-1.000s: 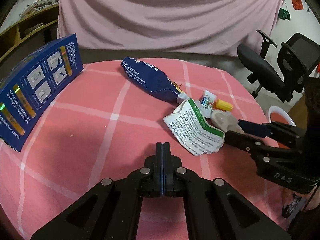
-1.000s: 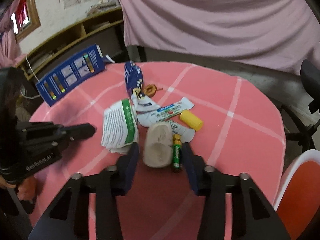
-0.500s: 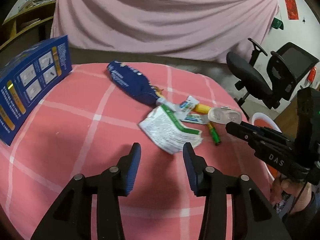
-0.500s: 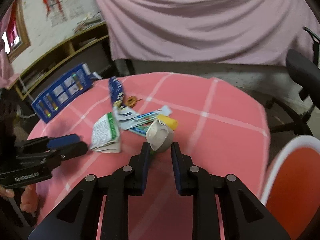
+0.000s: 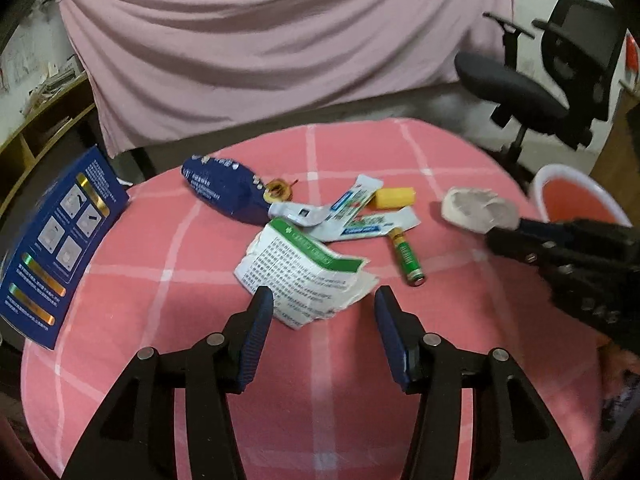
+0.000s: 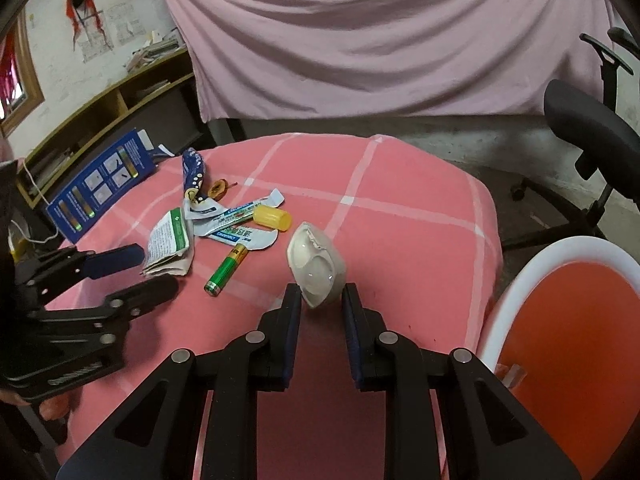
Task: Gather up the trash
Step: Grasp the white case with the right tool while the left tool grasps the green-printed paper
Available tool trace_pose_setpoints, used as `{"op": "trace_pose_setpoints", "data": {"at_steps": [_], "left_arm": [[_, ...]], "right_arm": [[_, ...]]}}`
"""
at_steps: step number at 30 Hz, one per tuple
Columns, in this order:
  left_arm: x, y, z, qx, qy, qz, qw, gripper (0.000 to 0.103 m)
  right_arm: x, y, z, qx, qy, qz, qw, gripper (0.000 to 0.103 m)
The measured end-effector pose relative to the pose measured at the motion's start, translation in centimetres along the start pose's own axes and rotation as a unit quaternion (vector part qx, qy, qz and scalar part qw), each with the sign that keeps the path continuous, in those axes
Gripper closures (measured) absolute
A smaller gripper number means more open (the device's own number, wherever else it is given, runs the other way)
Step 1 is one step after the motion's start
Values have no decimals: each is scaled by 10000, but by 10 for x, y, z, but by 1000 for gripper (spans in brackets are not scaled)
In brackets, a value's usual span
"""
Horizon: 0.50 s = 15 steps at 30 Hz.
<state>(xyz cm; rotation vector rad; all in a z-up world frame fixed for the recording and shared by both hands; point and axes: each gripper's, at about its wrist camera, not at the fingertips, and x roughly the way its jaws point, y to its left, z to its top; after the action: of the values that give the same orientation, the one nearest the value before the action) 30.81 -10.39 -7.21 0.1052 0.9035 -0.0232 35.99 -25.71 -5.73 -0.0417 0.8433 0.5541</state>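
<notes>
Clamping a crushed beige plastic shell (image 6: 316, 270), the right gripper (image 6: 320, 300) nears the white-rimmed orange bin (image 6: 516, 280) — the left gripper (image 5: 324, 304), empty, has just been spreading around the crumpled green-and-white paper box (image 5: 300, 276).

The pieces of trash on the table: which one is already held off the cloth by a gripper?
The pale plastic blister shell, clamped in the right gripper. The battery, the yellow cap and the folded leaflet lie on the cloth.
</notes>
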Motion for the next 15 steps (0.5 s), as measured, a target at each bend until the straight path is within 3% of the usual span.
{"op": "trace_pose_setpoints", "data": {"at_steps": [4,6,9,15], "left_arm": [[4,11,-4,-199,29,-47,9998,56],[4,10,-4,-184,14,-1,9998,56],[2,4,-4,-30,-48,117,9999,57],[-3,-9,-6,490,-318,362,9976,57]], "right_arm": [[-2,-1,0,22,-66,7,10000,79],[-4,-1,0,45,-126,-7,9999,63],[-6,-2,2,75,-229,-33,9997,54],[1,-3,8,55,-227,-260,9994,48]]}}
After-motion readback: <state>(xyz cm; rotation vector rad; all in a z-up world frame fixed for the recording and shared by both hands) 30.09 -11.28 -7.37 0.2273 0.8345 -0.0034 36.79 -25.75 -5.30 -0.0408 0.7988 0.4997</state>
